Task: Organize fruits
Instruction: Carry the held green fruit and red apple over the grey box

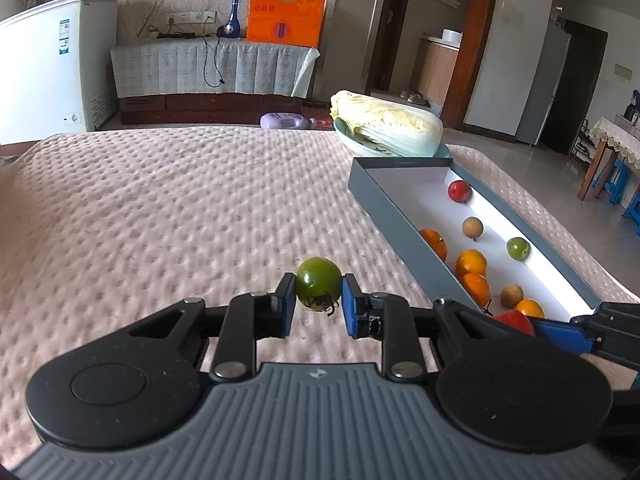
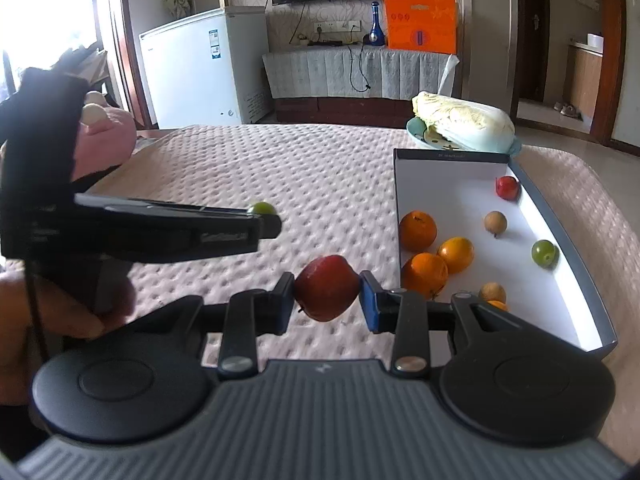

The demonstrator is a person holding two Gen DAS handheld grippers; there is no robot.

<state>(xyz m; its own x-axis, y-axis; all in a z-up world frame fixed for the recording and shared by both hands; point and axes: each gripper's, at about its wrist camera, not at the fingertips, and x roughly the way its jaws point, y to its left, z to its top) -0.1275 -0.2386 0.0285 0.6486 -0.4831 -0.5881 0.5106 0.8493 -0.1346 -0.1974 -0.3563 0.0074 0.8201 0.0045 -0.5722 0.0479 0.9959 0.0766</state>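
My left gripper [image 1: 319, 300] is shut on a green tomato [image 1: 318, 288] with a dark stem, held above the pink bedspread [image 1: 180, 220]. My right gripper [image 2: 327, 298] is shut on a red apple [image 2: 327, 293], just left of the grey box [image 2: 560, 216]. The box [image 1: 384, 204] has a white floor and holds several fruits: oranges [image 2: 418, 230], a small red fruit [image 2: 507, 187], a small green fruit [image 2: 544, 253] and brown longans [image 2: 495, 222]. In the right wrist view the left gripper [image 2: 268, 216] shows from the side, the green tomato [image 2: 262, 208] peeking at its tip. The right gripper's blue finger [image 1: 564, 334] and the red apple [image 1: 516, 320] appear low right in the left wrist view.
A napa cabbage [image 1: 388, 124] lies on a plate [image 2: 416, 132] behind the box. A pink plush toy [image 2: 108, 136] sits at the bed's left edge. Beyond the bed stand a white freezer [image 2: 200, 68], a low cabinet with an orange bag [image 1: 286, 14] and a blue bottle [image 1: 233, 16].
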